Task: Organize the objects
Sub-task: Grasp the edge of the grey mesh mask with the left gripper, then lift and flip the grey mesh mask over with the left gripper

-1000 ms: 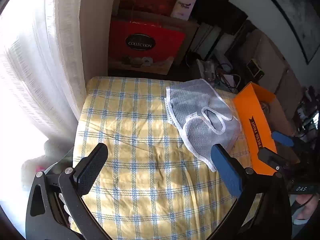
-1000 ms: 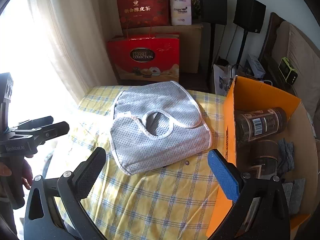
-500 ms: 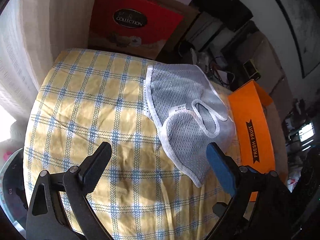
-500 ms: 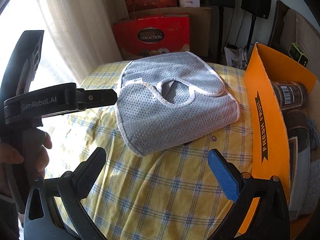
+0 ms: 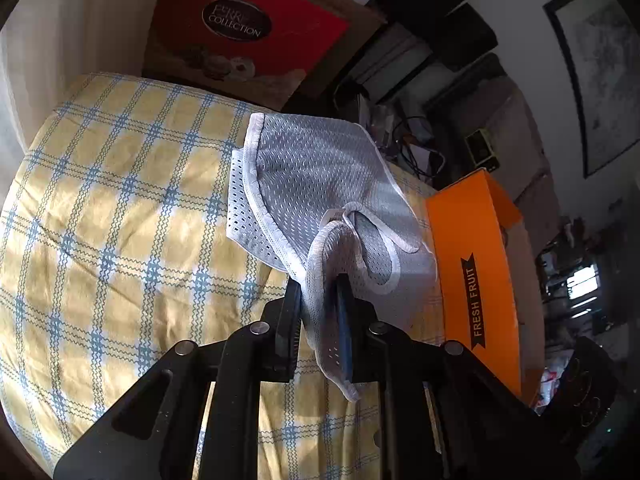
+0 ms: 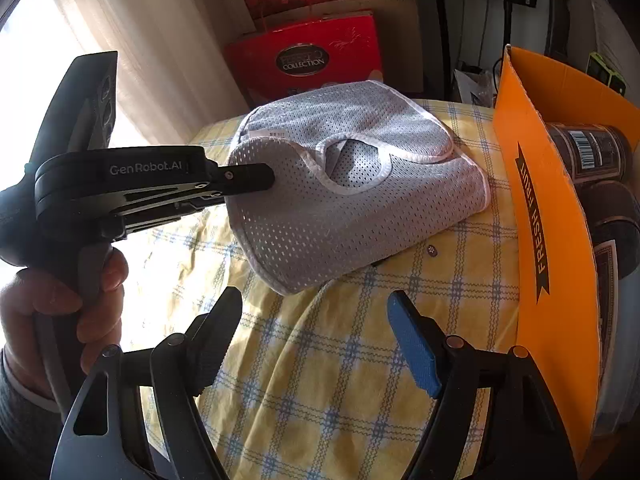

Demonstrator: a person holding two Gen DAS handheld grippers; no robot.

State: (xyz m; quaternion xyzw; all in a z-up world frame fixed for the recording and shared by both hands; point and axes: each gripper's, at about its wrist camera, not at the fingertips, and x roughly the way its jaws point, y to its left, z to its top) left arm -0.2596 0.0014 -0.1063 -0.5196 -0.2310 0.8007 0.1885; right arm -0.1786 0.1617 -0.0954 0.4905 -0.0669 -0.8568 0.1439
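Left gripper [image 5: 318, 312], angled down, has just closed its jaws and pinches the near edge of the grey mesh garment [image 5: 320, 184] on the checked cloth [image 5: 120, 220].

From the right wrist, the right gripper [image 6: 316, 340] hangs tilted down, jaws closing yet apart and empty, just short of the garment's near hem, left of the orange box [image 6: 540, 200].

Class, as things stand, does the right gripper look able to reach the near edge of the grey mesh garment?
Probably yes: the right gripper is open and only bare checked cloth lies before the grey mesh garment.
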